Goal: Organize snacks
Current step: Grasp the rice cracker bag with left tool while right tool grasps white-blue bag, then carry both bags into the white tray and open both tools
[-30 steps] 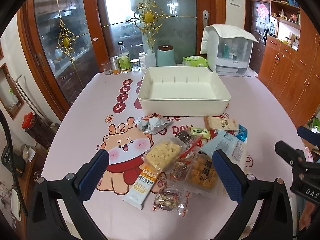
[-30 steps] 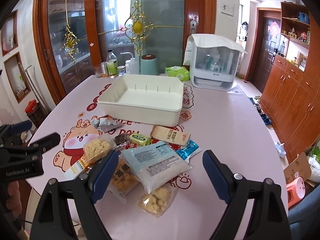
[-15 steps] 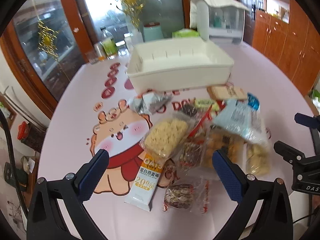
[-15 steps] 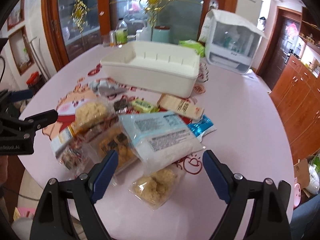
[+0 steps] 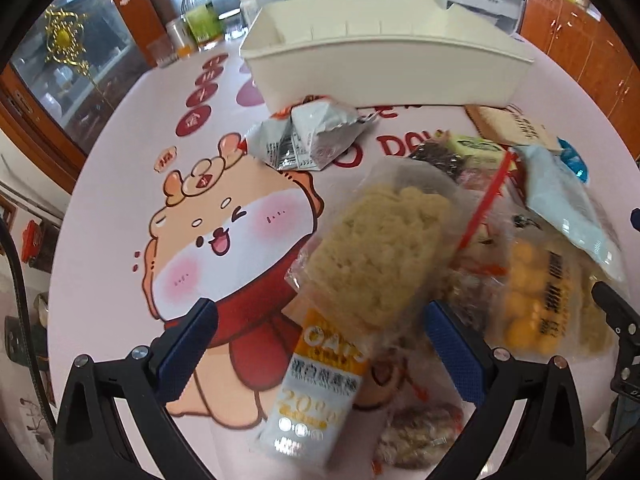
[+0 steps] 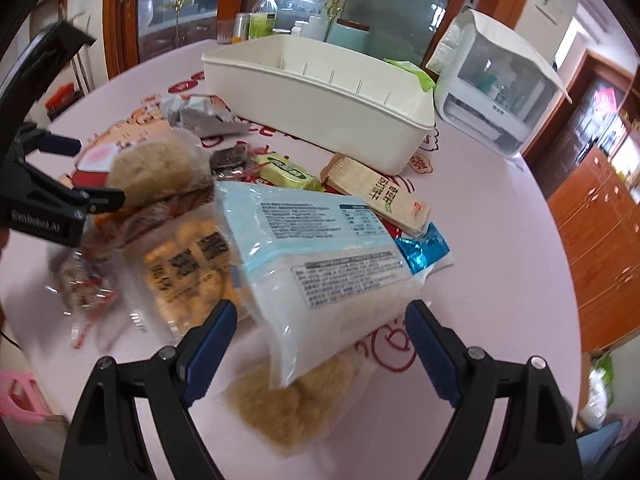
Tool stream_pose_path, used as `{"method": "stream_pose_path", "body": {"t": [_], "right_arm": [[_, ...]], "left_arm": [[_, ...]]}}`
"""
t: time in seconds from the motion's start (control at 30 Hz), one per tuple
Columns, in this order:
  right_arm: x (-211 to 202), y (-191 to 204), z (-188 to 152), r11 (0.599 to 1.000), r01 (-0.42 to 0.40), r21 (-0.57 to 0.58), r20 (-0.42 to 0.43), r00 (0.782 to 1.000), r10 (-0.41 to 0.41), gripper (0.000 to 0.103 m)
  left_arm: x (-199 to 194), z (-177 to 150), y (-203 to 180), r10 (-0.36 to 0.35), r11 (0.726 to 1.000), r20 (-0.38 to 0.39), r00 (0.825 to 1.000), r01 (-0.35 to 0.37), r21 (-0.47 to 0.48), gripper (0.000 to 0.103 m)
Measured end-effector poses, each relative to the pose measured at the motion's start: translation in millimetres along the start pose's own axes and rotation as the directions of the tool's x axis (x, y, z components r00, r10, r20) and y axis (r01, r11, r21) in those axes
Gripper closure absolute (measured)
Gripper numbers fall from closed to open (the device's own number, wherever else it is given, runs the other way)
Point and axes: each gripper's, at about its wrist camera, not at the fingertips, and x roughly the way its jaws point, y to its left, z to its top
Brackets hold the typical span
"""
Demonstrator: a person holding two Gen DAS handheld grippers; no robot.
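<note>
The pale blue-and-white snack pouch [image 6: 320,264] lies on top of the heap of snacks, its long axis running from the near left corner up toward the cream storage bin [image 6: 320,96] behind it. Its near end sits between the blue pads of the right gripper [image 6: 318,344], whose jaws stand wide and hold nothing, so this hand is the nearer one to it. The left gripper [image 5: 320,344], also spread wide and empty, points down at the clear bag of crumbly yellow snack [image 5: 380,252] and the orange OATS bar [image 5: 320,380] below it; whether its pads touch the bag is hard to judge through the blur. Both tools tilt forward over the pink tablecloth [image 5: 104,184], the bin lying straight ahead and apparently empty.
</note>
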Motion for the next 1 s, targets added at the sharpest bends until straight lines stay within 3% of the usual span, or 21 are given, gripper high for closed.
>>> {"method": "stream_pose_path", "body": {"t": [0.1,0.23,0.33,0.4,0.43,0.47,0.5,0.53,0.6,0.77,1.0], "right_arm": [[12,4,2,0.997,0.054,-0.047,0.004,0.999,-0.054,0.017],[19,5,5,0.995,0.065,-0.074,0.042,0.997,-0.062,0.021],[21,5,9,0.996,0.037,-0.086,0.048,0.998,-0.033,0.041],[23,5,11,0.996,-0.003,-0.085,0.039,0.999,0.006,0.060],[23,5,12,0.997,-0.010,-0.082,0.039,0.999,0.013,0.063],[23,6,12,0.997,-0.002,-0.083,0.043,0.999,0.006,0.071],[24,7,13,0.996,0.011,-0.090,0.047,0.999,-0.007,0.081],[25,7,13,0.996,0.018,-0.091,0.049,0.999,-0.013,0.084],[24,2,14,0.997,-0.003,-0.073,0.054,0.999,0.007,0.088],[13,-10,20,0.998,-0.062,-0.021,0.079,0.995,0.063,0.092],[-18,-29,34,0.987,-0.148,0.055,0.135,0.981,0.140,0.094]], "left_arm": [[12,7,1,-0.022,1.000,-0.022,1.000,0.022,-0.004,0.001],[23,15,-4,-0.032,0.999,-0.039,0.999,0.033,0.017,0.001],[32,22,-7,-0.038,0.999,-0.056,0.998,0.040,0.029,0.001],[39,28,-6,-0.054,0.998,-0.075,0.996,0.055,0.020,0.001],[42,30,-5,-0.065,0.998,-0.084,0.994,0.066,0.010,0.003],[44,32,-3,-0.090,0.996,-0.094,0.992,0.089,-0.006,0.006],[46,32,-3,-0.111,0.994,-0.099,0.989,0.110,-0.015,0.020],[48,33,-2,-0.139,0.990,-0.111,0.984,0.136,-0.028,0.034],[48,34,0,-0.152,0.988,-0.099,0.984,0.148,-0.046,0.041],[35,29,2,-0.122,0.990,-0.048,0.991,0.119,-0.070,0.043],[-32,24,4,-0.081,0.993,0.085,0.993,0.087,-0.079,0.044]]}}
